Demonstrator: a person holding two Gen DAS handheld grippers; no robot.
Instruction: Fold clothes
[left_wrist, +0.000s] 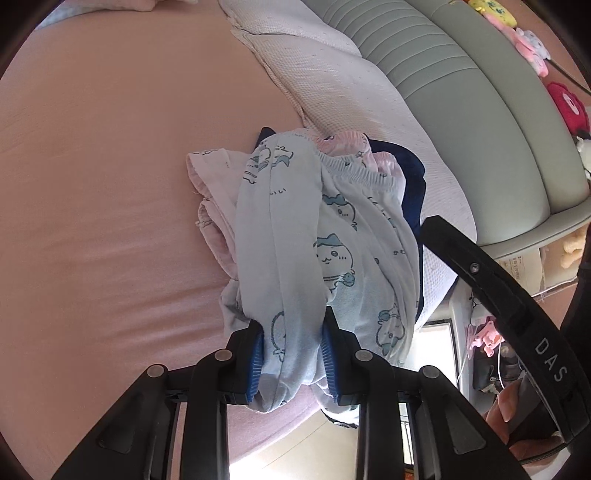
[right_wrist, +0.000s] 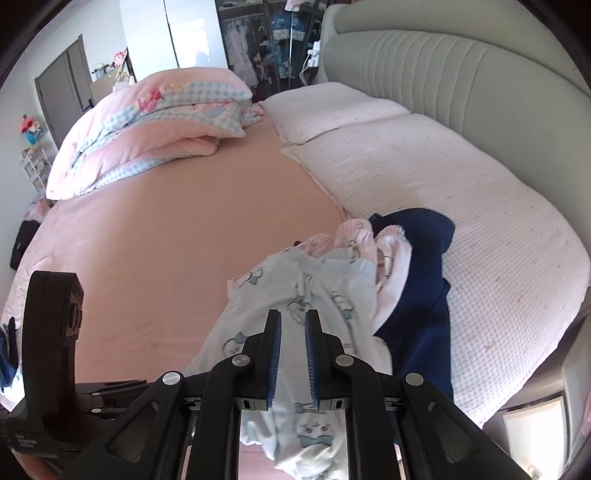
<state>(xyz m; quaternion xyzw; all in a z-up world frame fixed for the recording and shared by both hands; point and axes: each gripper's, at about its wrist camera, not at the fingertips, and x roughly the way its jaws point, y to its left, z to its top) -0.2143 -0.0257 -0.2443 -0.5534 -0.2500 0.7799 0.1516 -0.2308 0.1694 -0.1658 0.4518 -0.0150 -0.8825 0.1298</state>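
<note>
Both grippers have hold of the same pale blue pajama pants (left_wrist: 325, 236), printed with little cartoon animals, at the near edge of the bed (left_wrist: 110, 184). The left gripper (left_wrist: 291, 354) has its jaws clamped on a thick bunched roll of the blue cloth, and the right gripper (right_wrist: 293, 354) has its jaws drawn narrow on a thinner fold, with more cloth hanging below. The pants lie on top of a small heap of clothes: a pink garment (left_wrist: 210, 192) underneath and a dark navy garment (right_wrist: 417, 266) on the headboard side, partly on the white pillows (right_wrist: 461, 206). There is no basket or bin here. The right view alone shows the folded pink and blue checked quilt (right_wrist: 155, 125) across the bed; the left view alone shows plush toys (left_wrist: 532, 48) along the padded headboard (left_wrist: 461, 85).
</note>
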